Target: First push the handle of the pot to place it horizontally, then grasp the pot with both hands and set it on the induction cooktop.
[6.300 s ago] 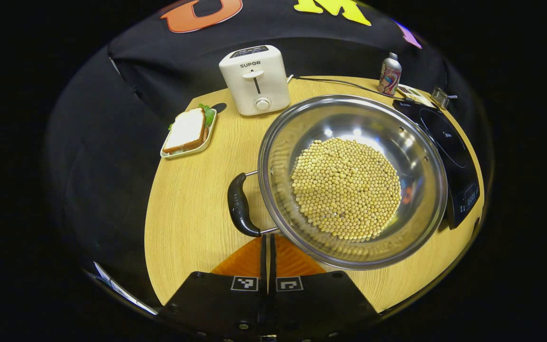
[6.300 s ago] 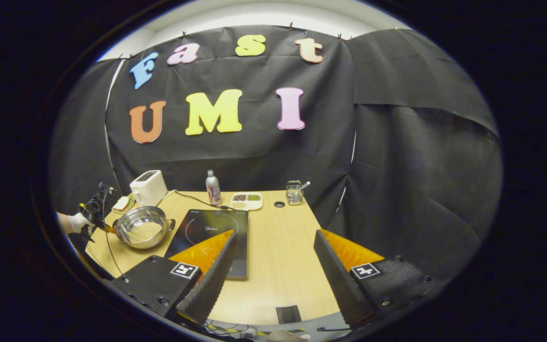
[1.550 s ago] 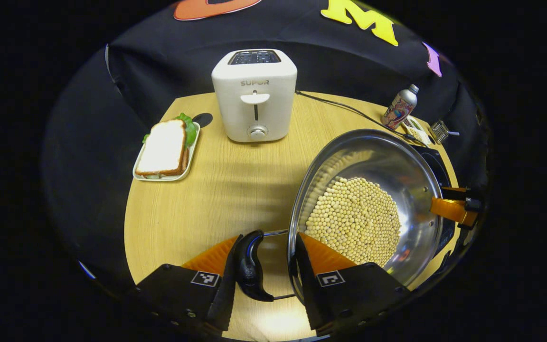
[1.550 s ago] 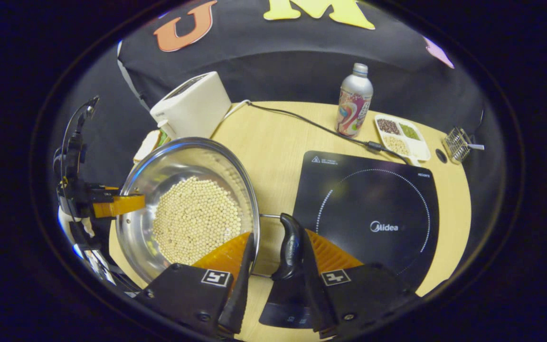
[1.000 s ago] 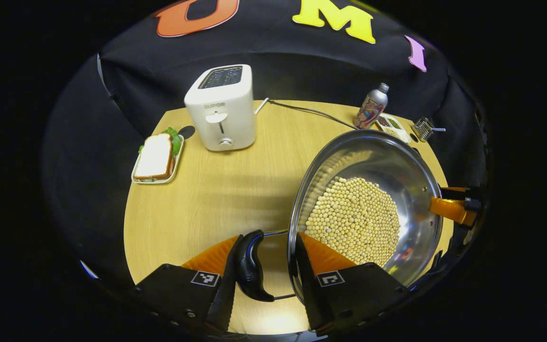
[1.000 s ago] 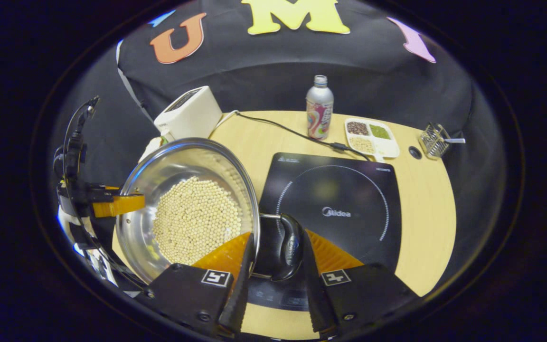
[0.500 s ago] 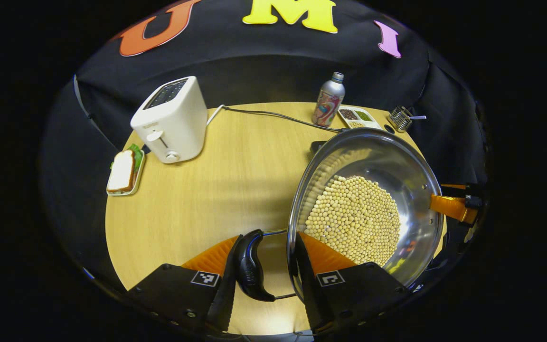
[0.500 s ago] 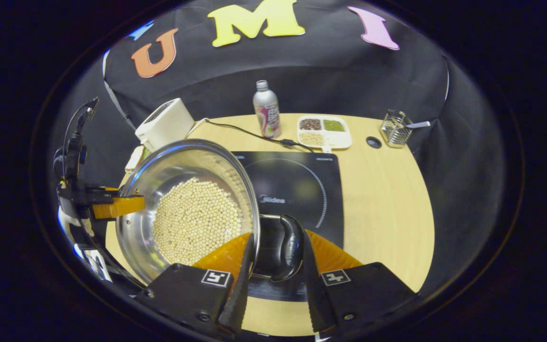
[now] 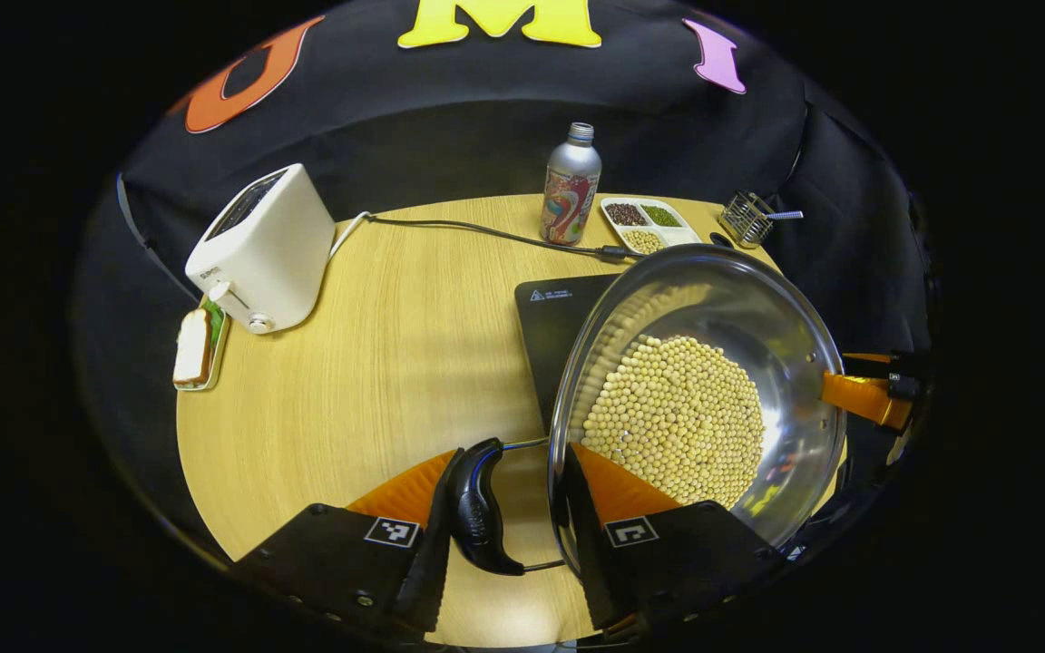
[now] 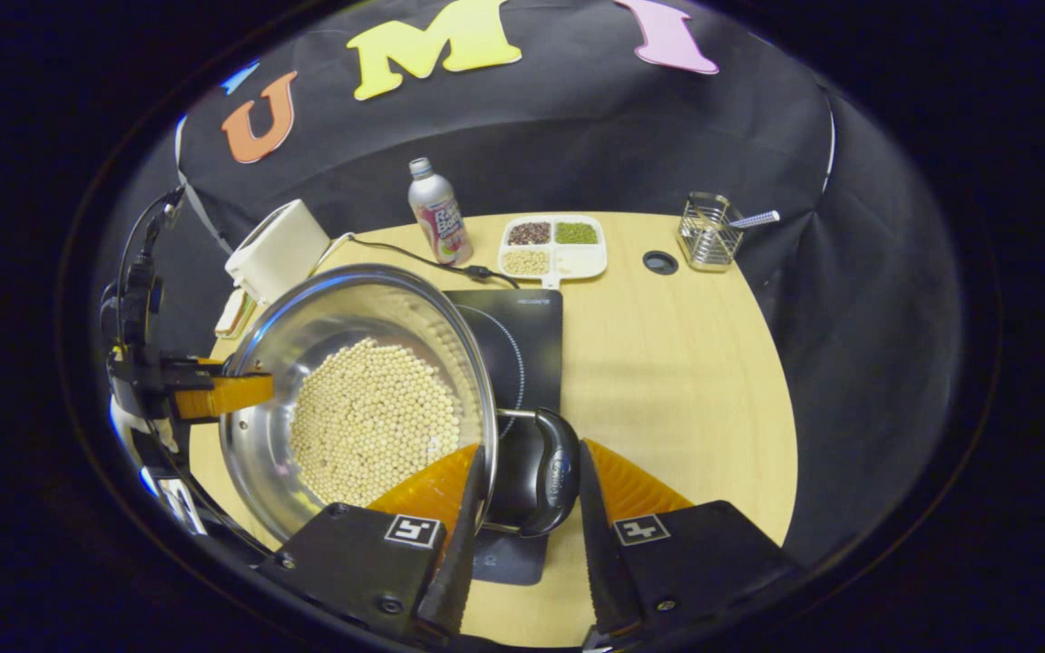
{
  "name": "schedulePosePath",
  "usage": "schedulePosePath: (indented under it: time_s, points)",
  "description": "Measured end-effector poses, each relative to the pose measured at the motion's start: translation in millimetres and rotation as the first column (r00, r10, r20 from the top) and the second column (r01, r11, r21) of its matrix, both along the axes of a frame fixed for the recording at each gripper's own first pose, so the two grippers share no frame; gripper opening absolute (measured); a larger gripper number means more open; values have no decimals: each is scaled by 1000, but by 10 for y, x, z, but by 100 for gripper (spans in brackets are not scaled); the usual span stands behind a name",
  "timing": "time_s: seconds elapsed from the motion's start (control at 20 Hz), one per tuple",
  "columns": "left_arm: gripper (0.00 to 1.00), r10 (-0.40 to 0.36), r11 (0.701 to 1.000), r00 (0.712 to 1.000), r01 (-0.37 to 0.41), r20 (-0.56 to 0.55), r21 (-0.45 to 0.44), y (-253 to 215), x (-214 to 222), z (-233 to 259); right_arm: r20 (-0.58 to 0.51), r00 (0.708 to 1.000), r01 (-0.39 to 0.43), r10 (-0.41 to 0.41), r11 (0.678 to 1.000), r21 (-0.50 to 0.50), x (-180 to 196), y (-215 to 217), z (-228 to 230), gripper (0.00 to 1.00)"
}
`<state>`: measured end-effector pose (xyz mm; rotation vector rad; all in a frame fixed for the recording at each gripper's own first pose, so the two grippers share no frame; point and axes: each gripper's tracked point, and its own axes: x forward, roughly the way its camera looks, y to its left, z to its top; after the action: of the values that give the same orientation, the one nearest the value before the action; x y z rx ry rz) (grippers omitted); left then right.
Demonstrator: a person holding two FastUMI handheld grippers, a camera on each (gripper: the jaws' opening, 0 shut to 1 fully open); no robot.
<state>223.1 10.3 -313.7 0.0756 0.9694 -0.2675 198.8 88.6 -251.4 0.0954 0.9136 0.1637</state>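
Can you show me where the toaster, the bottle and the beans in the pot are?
toaster [image 9: 261,245], left gripper view, on its white side.
bottle [image 10: 438,220], right gripper view, on its label.
beans [image 9: 678,419], left gripper view, middle of the pile.

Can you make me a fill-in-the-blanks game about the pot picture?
1. The pot is full of small round ____.
2. Each hand-held gripper grips the pot by a black ____.
3. The white toaster stands beside a plate with a ____ on it.
4. Under the pot lies the black induction ____.

Missing words: beans; handle; sandwich; cooktop
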Motion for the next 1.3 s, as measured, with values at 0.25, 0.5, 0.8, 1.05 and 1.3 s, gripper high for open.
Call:
schedulePosePath:
  time_s: [0.25, 0.5, 0.8, 1.05, 1.3]
  points:
    - [64, 12, 1000, 1000, -12, -8, 9, -196, 163, -47, -14, 1000, -7, 7, 1000, -5, 246, -182, -63, 53]
    - [60, 36, 999, 999, -36, -1, 15, -219, 348, -69, -8, 1000, -26, 26, 1000, -9, 480, -195, -87, 53]
    - [60, 47, 999, 998, -47, -31, 8, -188, 431, -171, -9, 999, -44, 44, 998, -32, 662, -156, -153, 53]
    - [60, 32, 999, 999, -32, -39, 0, -196, 474, -240, 14, 999, -52, 53, 997, -58, 672, -181, -191, 53]
    - [69, 10, 1000, 1000, -10, -29, 1, -217, 503, -244, 36, 999, -22, 24, 999, -47, 667, -187, -215, 55]
